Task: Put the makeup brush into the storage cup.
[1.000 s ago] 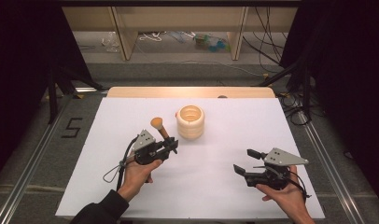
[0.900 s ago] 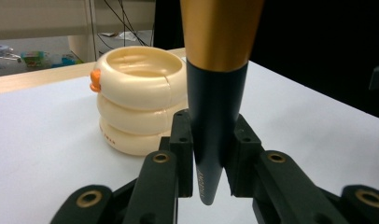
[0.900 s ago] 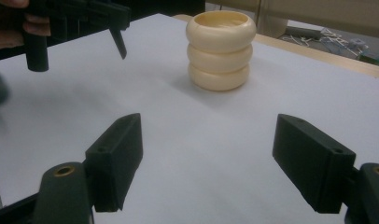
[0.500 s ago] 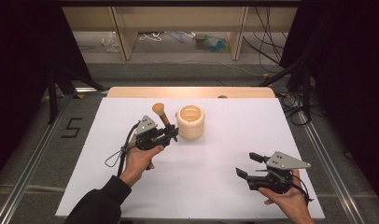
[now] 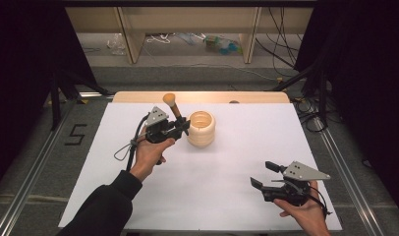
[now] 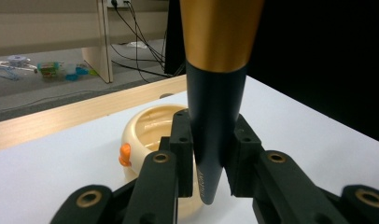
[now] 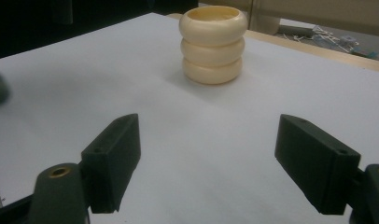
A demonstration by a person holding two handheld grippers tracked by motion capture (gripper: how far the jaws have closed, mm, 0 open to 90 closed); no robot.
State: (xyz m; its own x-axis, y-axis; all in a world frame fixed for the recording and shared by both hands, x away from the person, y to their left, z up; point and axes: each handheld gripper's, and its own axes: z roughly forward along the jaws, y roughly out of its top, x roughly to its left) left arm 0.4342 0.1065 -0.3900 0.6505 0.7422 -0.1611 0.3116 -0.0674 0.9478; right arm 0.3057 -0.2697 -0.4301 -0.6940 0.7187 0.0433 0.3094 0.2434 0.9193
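Change: over the last second the left gripper (image 5: 180,129) had carried the brush (image 5: 172,107) up and away from the person, from in front of the holder to right beside it.
Brush now: it stood nearly upright, bristle head (image 5: 168,97) on top, its dark tapered handle (image 6: 211,140) pointing down between the jaws.
Left claw: closed tight on the brush handle, pads (image 6: 183,149) pressed against both sides of it.
Holder: the cream ribbed cup (image 5: 201,129) sat just beyond the left jaws and slightly to their right, close but not touching the brush as far as I could see.
Inside the holder: the opening (image 6: 152,128) looked empty; a small orange tab (image 6: 125,155) showed on its outer wall.
Meaning: I judged the brush was being lined up to drop handle-first into the cup; the tip was not yet over the rim.
Right claw: the right gripper (image 5: 264,177) rested low near the table's near edge, jaws wide apart and holding nothing, the cup (image 7: 213,44) well ahead of it.
Right-hand change: it had hardly shifted.
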